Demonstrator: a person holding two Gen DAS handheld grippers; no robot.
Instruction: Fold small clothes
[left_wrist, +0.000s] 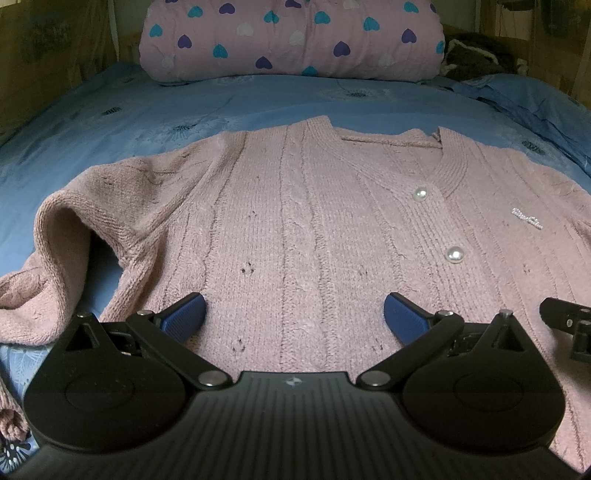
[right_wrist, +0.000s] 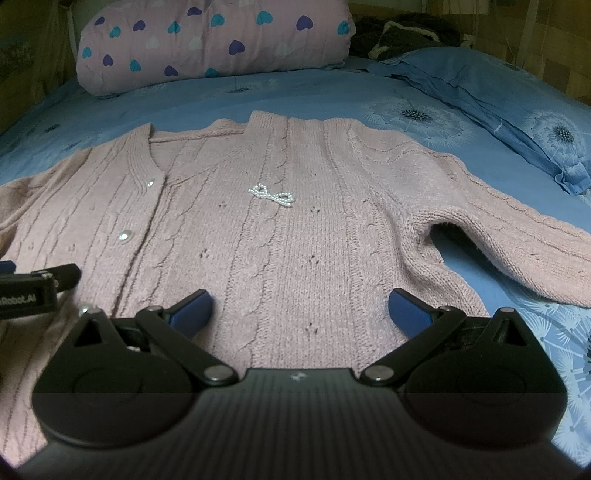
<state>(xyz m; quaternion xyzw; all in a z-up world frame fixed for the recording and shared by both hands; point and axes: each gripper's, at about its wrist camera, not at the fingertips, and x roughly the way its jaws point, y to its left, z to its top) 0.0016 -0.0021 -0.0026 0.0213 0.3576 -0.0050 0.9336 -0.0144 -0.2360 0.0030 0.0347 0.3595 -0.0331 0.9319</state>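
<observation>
Above pink cardigan (left_wrist: 295, 221), both tongs (left_wrist: 294, 314) (right_wrist: 299, 310) wide, empty.

A pink cable-knit cardigan (left_wrist: 295, 221) lies flat and buttoned, front up, on the bed, sleeves spread outward, with pearl buttons (left_wrist: 455, 254) and a beaded bow (right_wrist: 271, 195).

A pink cable-knit cardigan (left_wrist: 295, 229) lies flat, front up, on a blue bedsheet with dandelion print (left_wrist: 110, 122). Two round pearl buttons (left_wrist: 455, 254) close its V-neck front. Its sleeve (left_wrist: 66, 240) on the left side is bent and a little raised. The left gripper (left_wrist: 294, 314) with blue ribbed pads (left_wrist: 184, 314) is wide apart above the lower part of the cardigan and holds nothing. A black part of the right gripper (left_wrist: 565, 321) shows at the right edge. Behind lies a pink rolled quilt with heart pattern (left_wrist: 291, 37).
</observation>
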